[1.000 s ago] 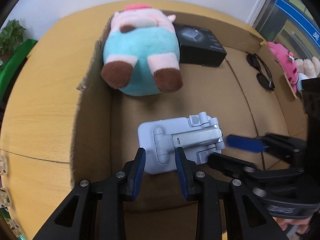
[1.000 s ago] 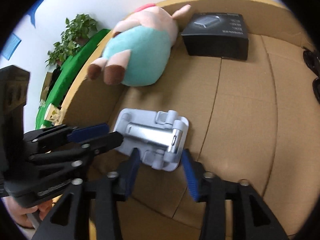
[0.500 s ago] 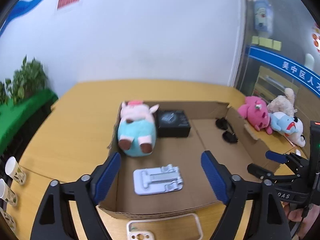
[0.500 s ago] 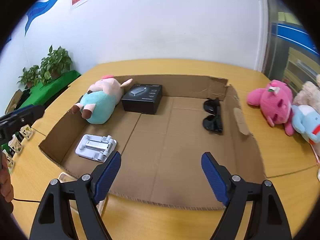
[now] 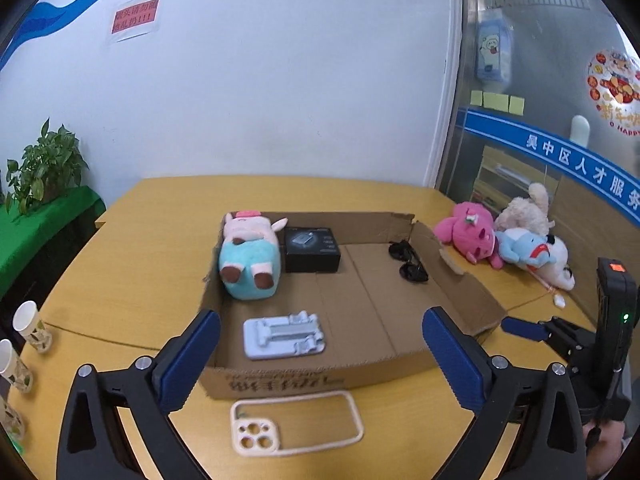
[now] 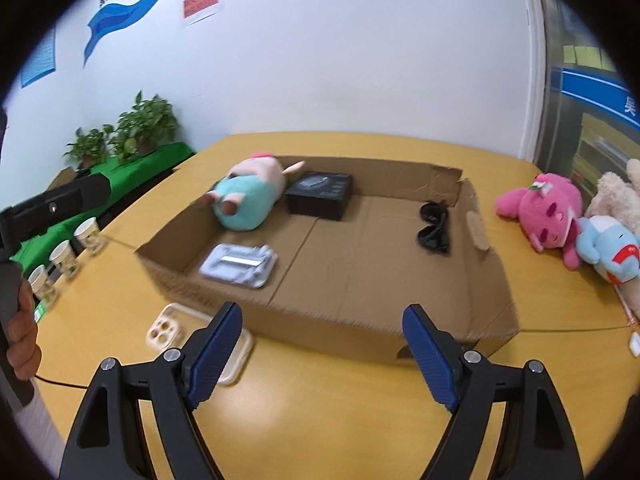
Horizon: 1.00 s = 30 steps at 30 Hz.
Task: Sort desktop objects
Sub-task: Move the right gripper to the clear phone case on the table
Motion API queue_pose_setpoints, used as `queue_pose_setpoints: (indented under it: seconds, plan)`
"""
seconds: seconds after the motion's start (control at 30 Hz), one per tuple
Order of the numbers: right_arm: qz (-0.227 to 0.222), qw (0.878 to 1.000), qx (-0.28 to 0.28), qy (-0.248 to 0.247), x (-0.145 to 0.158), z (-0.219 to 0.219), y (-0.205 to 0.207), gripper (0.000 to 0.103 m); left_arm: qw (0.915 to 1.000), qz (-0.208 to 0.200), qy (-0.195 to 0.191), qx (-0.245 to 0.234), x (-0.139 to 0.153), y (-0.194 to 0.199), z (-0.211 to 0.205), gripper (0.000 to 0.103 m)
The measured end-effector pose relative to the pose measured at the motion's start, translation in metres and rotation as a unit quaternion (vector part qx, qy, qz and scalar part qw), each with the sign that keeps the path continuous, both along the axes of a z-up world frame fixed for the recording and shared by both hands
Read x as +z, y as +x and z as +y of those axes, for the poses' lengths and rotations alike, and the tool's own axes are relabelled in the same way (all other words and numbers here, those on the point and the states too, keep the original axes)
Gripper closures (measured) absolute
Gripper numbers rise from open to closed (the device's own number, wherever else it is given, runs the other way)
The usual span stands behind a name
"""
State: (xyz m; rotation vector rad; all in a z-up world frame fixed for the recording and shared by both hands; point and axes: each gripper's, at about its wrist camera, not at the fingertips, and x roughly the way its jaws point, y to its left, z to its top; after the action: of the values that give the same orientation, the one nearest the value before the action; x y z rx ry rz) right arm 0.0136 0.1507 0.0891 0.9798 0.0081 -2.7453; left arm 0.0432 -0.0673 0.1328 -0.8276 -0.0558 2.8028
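Both the left gripper [image 5: 320, 354] and the right gripper [image 6: 322, 350] were wide open and held nothing. The phone stand [image 5: 284, 335] lay inside the cardboard box [image 5: 360, 372].

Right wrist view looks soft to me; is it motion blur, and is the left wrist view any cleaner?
Right wrist view: smeared, most at the cardboard box front wall and phone case; likely motion blur. Left wrist view: sharper; the phone stand and sunglasses show crisp edges, its phone case slightly soft. Both: strong fisheye bending, dark corners, flat even light, no glare.
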Motion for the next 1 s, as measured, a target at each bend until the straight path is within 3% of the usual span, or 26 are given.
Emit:
queue_pose_setpoints:
  seconds: [0.17,0.3,0.43,0.53,0.7,0.83,1.0]
  plan:
    - [0.01,1.0,0.019,-0.008,-0.01,-0.016,0.019,0.02,0.999,-0.036,-0.026,0.005,-0.027,0.014,-0.018,0.001]
    - [-0.036,0.998,0.048,-0.016,-0.03,-0.035,0.014,0.02,0.9975,-0.063,-0.029,0.011,-0.051,0.013,-0.037,0.001]
    - [-0.095,0.991,0.076,-0.06,-0.056,-0.05,-0.001,0.021,0.9933,-0.115,0.003,0.017,-0.085,-0.005,-0.061,0.001]
    - [-0.119,0.988,0.081,-0.057,-0.077,-0.066,-0.014,0.022,0.9854,-0.167,0.026,0.021,-0.116,-0.028,-0.074,0.002]
    - [-0.141,0.98,0.114,-0.077,-0.095,-0.08,-0.035,0.022,0.9688,-0.238,0.065,-0.016,-0.154,-0.058,-0.073,0.027]
    - [-0.155,0.975,0.136,-0.086,-0.104,-0.089,-0.05,0.022,0.9574,-0.279,0.064,-0.038,-0.178,-0.073,-0.059,0.034]
    - [-0.175,0.97,0.143,-0.094,-0.119,-0.092,-0.057,0.02,0.9593,-0.271,0.053,-0.058,-0.178,-0.072,-0.045,0.037]
